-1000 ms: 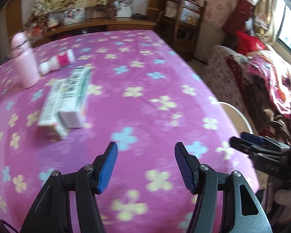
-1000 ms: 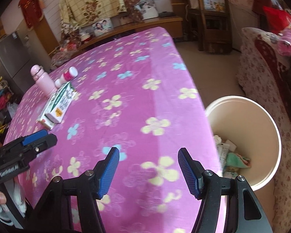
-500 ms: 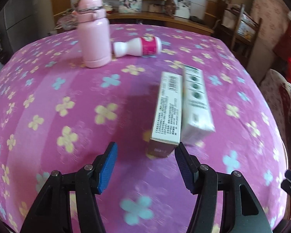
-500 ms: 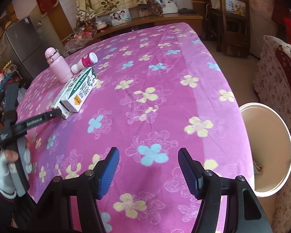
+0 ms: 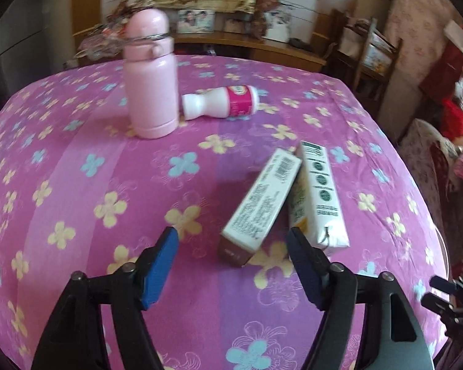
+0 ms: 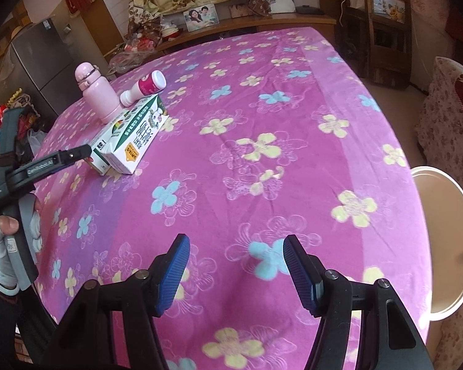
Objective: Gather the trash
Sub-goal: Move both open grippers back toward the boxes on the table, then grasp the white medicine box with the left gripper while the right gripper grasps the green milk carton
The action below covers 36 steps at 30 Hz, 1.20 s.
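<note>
Lived-in home, framed family photos [image 6: 200, 16] on a wooden sideboard [image 6: 281, 21], fridge [image 6: 43, 61], floral tablecloth [image 6: 262, 141]

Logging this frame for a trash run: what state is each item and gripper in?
Left gripper: open, empty, at the cartons.
Right gripper: open, empty.
Flask: upright, capped.
Small bottle: on its side.
Two cartons: lying flat, touching.
Bin: open, beside the table.

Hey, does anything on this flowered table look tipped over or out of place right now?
Yes. The small white bottle lies on its side beside the upright pink flask. The two cartons also lie flat and askew, touching at their far ends and splayed apart toward the open left gripper.
</note>
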Each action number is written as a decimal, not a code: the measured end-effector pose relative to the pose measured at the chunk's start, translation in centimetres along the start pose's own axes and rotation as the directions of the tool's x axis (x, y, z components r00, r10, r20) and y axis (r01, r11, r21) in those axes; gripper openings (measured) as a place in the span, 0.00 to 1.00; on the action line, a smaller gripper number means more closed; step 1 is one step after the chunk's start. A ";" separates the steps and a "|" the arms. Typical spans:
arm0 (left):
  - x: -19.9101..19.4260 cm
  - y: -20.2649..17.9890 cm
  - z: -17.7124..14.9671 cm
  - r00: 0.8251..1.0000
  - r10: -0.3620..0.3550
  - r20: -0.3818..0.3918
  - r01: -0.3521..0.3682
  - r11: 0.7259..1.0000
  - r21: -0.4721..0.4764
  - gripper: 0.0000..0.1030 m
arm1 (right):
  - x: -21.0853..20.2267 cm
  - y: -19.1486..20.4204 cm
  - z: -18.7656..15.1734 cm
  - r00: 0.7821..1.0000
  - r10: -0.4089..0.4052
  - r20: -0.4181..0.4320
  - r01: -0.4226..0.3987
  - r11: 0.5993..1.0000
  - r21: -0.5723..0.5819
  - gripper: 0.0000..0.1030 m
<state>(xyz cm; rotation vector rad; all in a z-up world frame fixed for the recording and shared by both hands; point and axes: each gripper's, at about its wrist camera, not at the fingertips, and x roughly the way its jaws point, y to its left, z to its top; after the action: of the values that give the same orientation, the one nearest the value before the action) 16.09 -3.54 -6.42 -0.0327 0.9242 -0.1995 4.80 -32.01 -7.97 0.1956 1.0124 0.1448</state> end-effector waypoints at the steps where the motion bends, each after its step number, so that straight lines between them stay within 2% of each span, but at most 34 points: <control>1: 0.2 -0.2 0.2 1.000 0.013 -0.001 -0.013 1.000 0.016 0.72 | 0.3 0.2 0.1 1.000 0.003 -0.005 -0.003 1.000 -0.001 0.65; 3: 0.9 -0.7 0.6 0.998 0.068 -0.007 -0.067 0.996 0.054 0.71 | 0.8 0.5 0.2 1.000 0.007 -0.013 -0.007 1.000 -0.003 0.65; 5: 1.7 -0.5 1.1 0.996 0.089 -0.017 -0.088 0.995 0.047 0.71 | 1.1 1.0 0.3 1.000 0.011 -0.020 -0.011 1.000 -0.008 0.65; 9: 3.3 0.3 1.8 0.997 0.046 -0.065 -0.045 0.999 0.010 0.71 | 1.7 1.9 0.5 0.999 0.020 -0.027 -0.021 0.999 -0.025 0.65; 12: 4.3 -0.4 2.0 0.995 0.031 -0.093 -0.028 0.999 0.034 0.70 | 2.3 2.7 1.2 0.999 0.032 -0.034 -0.033 0.999 -0.025 0.65; 13: 4.3 -0.6 2.1 0.996 0.038 -0.087 -0.034 0.999 0.042 0.66 | 2.5 3.0 1.5 0.999 0.041 -0.034 -0.041 0.999 -0.025 0.65; 14: 4.2 -0.7 2.1 0.996 0.043 -0.078 -0.039 0.998 0.048 0.48 | 2.6 3.4 1.8 0.998 0.048 -0.033 -0.049 0.998 -0.028 0.65; 15: 4.1 -0.8 2.1 0.996 0.052 -0.079 -0.048 0.998 0.051 0.41 | 2.8 3.9 2.2 0.998 0.055 -0.031 -0.056 0.998 -0.033 0.65; 23: 1.9 1.9 1.1 0.994 0.091 -0.064 -0.089 0.996 0.027 0.36 | 5.2 7.6 5.4 0.994 0.103 -0.042 -0.105 0.994 -0.040 0.65; 25: 1.3 2.6 0.7 0.992 0.106 -0.062 -0.105 0.994 0.018 0.28 | 5.4 8.5 6.5 0.992 0.119 -0.032 -0.120 0.992 -0.034 0.65; 28: 0.9 3.3 0.1 0.992 0.111 -0.061 -0.111 0.994 0.004 0.28 | 5.8 10.1 8.4 0.992 0.126 -0.020 -0.127 0.991 -0.031 0.72; 32: 0.9 3.6 -0.4 0.994 0.094 -0.060 -0.095 0.995 -0.006 0.28 | 7.0 12.1 10.8 0.989 0.149 -0.024 -0.150 0.989 -0.018 0.72; 36: 1.2 4.0 -0.6 0.994 0.077 -0.075 -0.079 0.997 -0.027 0.28 | 9.2 14.0 13.0 0.994 0.102 -0.045 -0.104 0.994 -0.038 0.72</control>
<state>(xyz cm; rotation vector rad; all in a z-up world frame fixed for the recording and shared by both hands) 16.98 0.15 -8.16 -0.0174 1.0005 -0.1150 20.27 -17.69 -5.67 0.2087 1.0419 0.2646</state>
